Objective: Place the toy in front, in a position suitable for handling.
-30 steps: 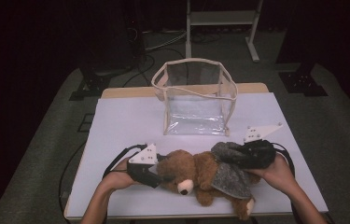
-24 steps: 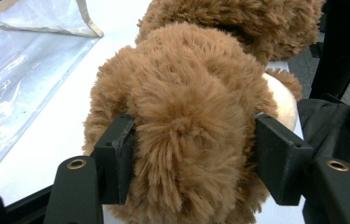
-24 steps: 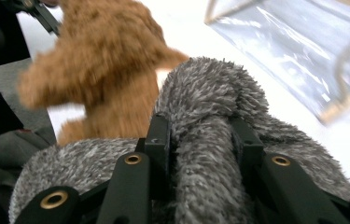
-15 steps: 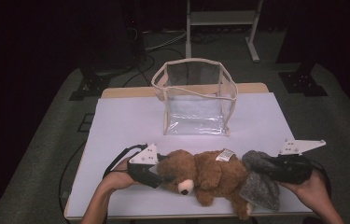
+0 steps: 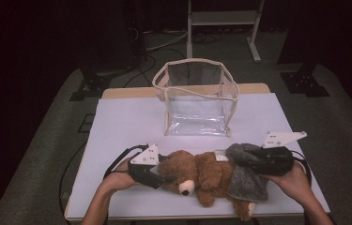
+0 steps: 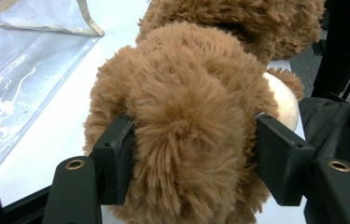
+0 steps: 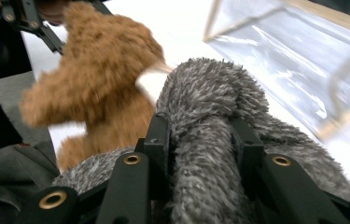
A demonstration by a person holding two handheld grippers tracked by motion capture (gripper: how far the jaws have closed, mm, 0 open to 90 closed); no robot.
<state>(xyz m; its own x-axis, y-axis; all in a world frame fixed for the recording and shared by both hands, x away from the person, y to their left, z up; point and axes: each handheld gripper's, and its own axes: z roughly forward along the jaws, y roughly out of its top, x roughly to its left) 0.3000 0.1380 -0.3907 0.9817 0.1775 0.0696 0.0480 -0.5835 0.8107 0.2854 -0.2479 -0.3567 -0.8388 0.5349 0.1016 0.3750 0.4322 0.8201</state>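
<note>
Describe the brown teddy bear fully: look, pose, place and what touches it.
The brown teddy bear is fluffy plush with a cream muzzle and dark nose. It lies on its side near the white table's front edge. The left gripper is clamped on its head; grey fuzzy fabric, pinched by the right gripper, covers its lower body.

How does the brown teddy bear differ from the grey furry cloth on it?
The teddy bear is brown and stuffed; the grey cloth is flat and drapes over its lower body. The left gripper clamps the bear's head; the right gripper pinches the cloth. Both are furry.
</note>
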